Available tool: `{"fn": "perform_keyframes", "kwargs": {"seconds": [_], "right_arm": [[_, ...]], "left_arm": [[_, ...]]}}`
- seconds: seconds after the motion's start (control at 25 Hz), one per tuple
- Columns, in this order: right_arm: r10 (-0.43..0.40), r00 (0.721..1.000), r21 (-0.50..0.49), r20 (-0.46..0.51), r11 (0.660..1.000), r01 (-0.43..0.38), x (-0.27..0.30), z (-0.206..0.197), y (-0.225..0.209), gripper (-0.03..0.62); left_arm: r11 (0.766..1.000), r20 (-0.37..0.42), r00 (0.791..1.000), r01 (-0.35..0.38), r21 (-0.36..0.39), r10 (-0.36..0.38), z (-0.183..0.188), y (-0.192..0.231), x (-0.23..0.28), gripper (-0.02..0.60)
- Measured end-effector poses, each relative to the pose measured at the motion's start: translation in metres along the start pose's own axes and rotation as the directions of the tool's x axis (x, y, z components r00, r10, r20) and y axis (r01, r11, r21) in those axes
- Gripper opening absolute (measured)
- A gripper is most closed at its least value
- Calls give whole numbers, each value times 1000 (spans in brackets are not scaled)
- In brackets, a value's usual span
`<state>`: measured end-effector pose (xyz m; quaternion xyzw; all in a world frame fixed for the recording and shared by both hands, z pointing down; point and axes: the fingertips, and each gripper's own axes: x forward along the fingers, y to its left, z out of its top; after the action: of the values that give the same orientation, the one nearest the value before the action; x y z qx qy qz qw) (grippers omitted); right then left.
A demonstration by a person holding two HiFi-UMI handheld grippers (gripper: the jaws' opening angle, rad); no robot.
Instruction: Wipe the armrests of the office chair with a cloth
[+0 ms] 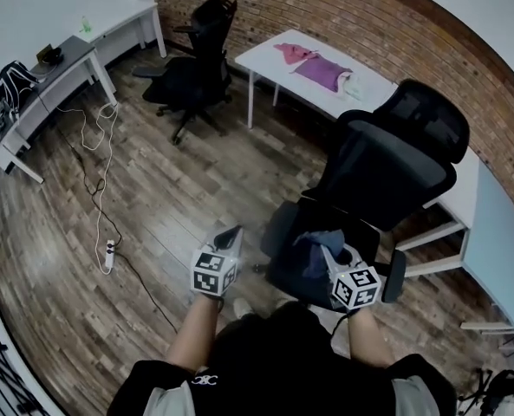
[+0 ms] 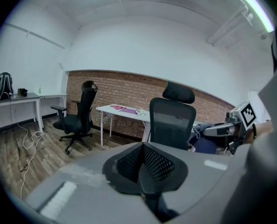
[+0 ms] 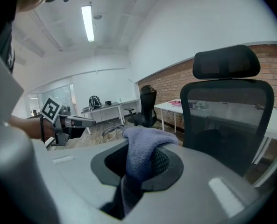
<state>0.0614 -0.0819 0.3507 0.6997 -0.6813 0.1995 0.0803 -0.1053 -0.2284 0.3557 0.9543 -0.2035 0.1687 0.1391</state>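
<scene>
The right gripper (image 1: 333,256) has its jaws shut tight on a blue cloth (image 1: 315,248). The cloth bunches up over the jaws and hangs above the seat of the chair (image 1: 387,176). It does not touch an armrest yet. One armrest (image 1: 394,276) is just beside that gripper. The left gripper (image 1: 230,236) has its jaws closed with nothing in them. It floats to the left of the chair.

Things could go wrong here. Only a small part of the cloth seems pinched, so a hard rub might pull it out and drop it. The chair looks like the rolling kind. A push on the armrest may make it spin or roll away, as nothing holds it. The hard jaws could also scrape the armrest if the cloth slides aside.
</scene>
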Motion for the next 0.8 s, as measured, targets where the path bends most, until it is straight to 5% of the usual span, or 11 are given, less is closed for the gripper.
{"fn": "perform_keyframes", "kwargs": {"seconds": [0.8], "right_arm": [[37,965,-34,-259,998,-48,101,-116,-59,57]], "left_arm": [[998,-249,968,7,-68,-24,-101,-10,80,5]]}}
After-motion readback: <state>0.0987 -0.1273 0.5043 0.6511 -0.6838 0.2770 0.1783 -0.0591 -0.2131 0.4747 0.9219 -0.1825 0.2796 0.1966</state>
